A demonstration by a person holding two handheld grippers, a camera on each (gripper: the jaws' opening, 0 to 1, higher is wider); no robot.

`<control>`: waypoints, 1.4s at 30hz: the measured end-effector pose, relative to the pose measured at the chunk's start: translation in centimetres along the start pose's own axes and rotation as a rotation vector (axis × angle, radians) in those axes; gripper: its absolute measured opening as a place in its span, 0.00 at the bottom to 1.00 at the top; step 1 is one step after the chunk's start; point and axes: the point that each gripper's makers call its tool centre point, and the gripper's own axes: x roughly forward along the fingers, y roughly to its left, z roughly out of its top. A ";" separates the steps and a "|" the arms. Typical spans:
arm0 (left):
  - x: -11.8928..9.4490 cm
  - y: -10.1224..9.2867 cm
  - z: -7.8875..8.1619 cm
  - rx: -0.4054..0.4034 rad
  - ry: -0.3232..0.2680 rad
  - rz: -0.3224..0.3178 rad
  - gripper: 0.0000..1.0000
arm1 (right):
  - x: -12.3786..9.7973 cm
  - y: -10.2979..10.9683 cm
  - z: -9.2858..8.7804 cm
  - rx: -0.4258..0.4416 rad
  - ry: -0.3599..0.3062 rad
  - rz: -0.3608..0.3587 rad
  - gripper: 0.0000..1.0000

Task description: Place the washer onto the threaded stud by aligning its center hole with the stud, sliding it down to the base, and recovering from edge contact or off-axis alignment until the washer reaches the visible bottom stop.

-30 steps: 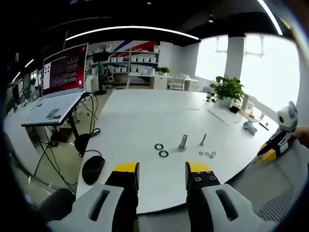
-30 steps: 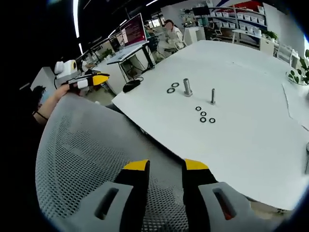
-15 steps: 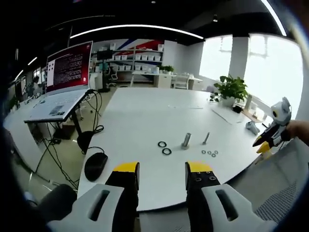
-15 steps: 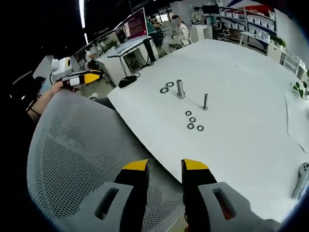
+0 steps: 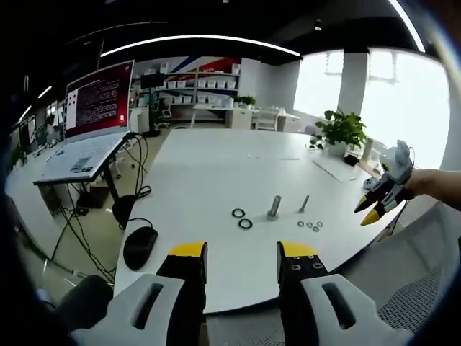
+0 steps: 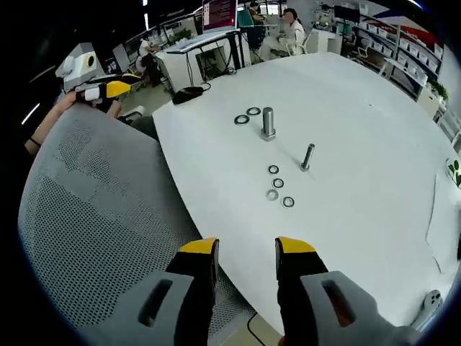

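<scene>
A thick threaded stud stands upright on the white table. Two dark large washers lie flat beside it. A thinner stud stands a little further on, with several small washers lying near it. My left gripper is open and empty, well back from the table edge. My right gripper is open and empty above a mesh chair back; it also appears in the left gripper view, held by a hand at the right.
A grey mesh chair back lies between my right gripper and the table. A black mouse sits near the table's edge. A laptop on a stand, a potted plant and seated people are further off.
The right gripper has moved up and in toward the table, so the studs and washers sit closer in its view. In the left gripper view it has shifted leftward. Both grippers stay open.
</scene>
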 end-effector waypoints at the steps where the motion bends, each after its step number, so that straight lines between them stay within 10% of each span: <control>1: 0.0 0.0 0.0 -0.001 0.001 0.002 0.37 | 0.2 -0.1 0.0 -0.001 0.005 0.000 0.34; 16: 0.0 0.4 -0.2 0.005 0.012 0.010 0.36 | 4.3 -2.7 -1.6 -0.083 0.136 -0.055 0.31; 22: -0.1 0.4 -0.1 0.003 0.003 0.014 0.36 | 5.8 -4.1 -0.9 -0.229 0.160 -0.035 0.30; 42: 0.0 0.4 -0.2 0.008 0.008 0.011 0.36 | 9.0 -5.0 1.1 -0.338 0.221 0.016 0.26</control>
